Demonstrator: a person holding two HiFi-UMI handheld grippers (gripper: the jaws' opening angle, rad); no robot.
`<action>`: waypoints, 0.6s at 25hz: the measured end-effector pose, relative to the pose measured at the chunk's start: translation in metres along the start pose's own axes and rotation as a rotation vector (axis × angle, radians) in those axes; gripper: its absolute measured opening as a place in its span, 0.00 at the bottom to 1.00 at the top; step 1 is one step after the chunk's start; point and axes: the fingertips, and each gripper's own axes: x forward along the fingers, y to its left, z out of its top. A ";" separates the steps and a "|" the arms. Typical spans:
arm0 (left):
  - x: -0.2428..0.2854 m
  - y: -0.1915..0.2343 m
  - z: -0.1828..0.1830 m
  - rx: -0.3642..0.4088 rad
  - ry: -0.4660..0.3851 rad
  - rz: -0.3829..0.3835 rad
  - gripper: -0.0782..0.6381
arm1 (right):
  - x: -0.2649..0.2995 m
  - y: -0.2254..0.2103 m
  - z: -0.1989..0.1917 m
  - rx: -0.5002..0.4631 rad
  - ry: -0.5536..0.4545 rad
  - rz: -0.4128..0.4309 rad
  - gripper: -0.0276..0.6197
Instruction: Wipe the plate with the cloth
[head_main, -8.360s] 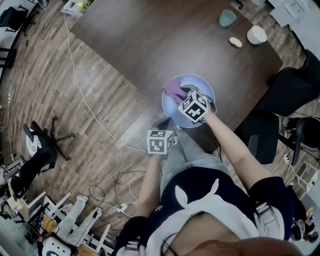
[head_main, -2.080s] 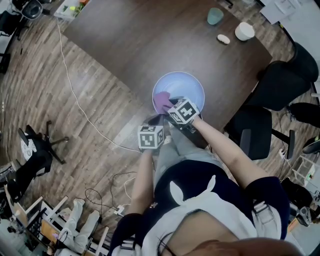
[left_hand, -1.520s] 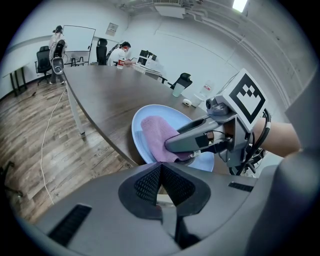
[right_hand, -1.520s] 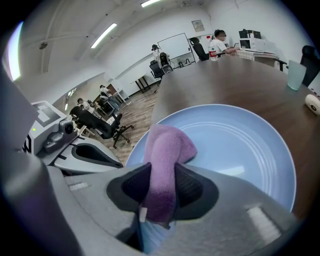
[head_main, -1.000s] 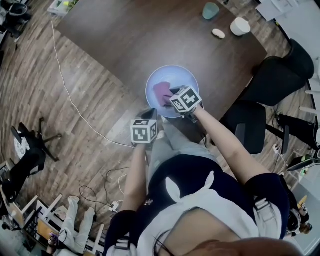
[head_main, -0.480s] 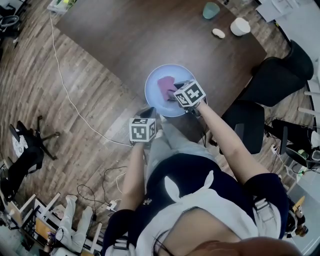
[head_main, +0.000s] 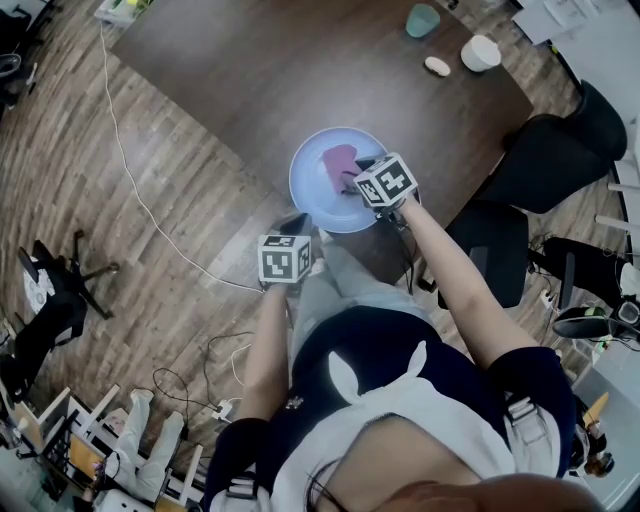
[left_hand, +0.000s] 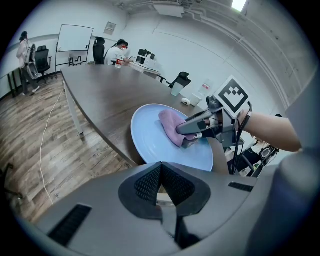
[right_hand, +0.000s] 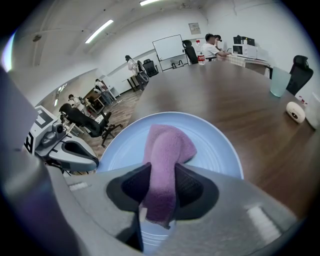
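A light blue plate lies at the near edge of the dark table. A purple cloth rests on its middle. My right gripper is shut on the cloth and presses it onto the plate, tilted down from the right. My left gripper hovers at the plate's near left rim with its jaws shut. Whether it pinches the rim is hidden.
At the table's far right stand a teal cup, a white bowl and a small white object. Black chairs stand to the right. A white cable runs over the wooden floor on the left.
My right gripper has slid the cloth across the plate, away from the near left rim toward the far right. The left gripper has stayed put.
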 end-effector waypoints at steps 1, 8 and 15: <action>-0.001 -0.001 0.000 -0.001 0.001 0.000 0.12 | -0.001 -0.002 0.000 -0.002 -0.001 -0.006 0.25; 0.000 -0.001 0.001 -0.001 -0.001 0.005 0.12 | -0.005 -0.015 0.002 -0.064 0.026 -0.073 0.26; -0.003 -0.001 -0.002 -0.001 -0.005 0.010 0.12 | -0.011 -0.026 0.005 -0.180 0.069 -0.206 0.27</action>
